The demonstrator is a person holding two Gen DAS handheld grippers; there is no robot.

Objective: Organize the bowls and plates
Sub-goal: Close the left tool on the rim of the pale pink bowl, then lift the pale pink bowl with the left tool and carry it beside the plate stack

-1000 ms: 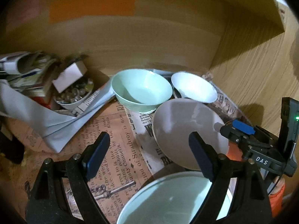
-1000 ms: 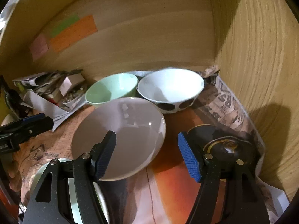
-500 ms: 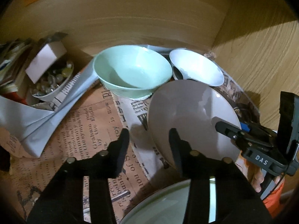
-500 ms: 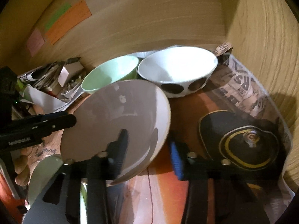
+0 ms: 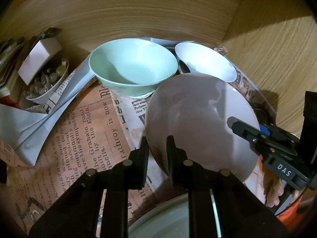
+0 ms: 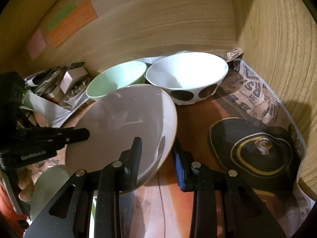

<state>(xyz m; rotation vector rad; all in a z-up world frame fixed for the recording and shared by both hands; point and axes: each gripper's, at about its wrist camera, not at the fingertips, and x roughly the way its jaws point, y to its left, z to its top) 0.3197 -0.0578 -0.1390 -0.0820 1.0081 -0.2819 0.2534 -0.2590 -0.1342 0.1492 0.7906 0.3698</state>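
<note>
Grey plate (tilted), both jaws clamping rim

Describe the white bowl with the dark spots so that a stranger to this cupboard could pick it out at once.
Look into the back right corner of the wooden cupboard, where the newspaper lining runs up to the side wall. Two bowls stand side by side there, behind the grey plate that both grippers hold. The one nearer the corner is the white bowl; unlike the plain mint green bowl on its left, it has big dark round spots on its outer wall.
</note>
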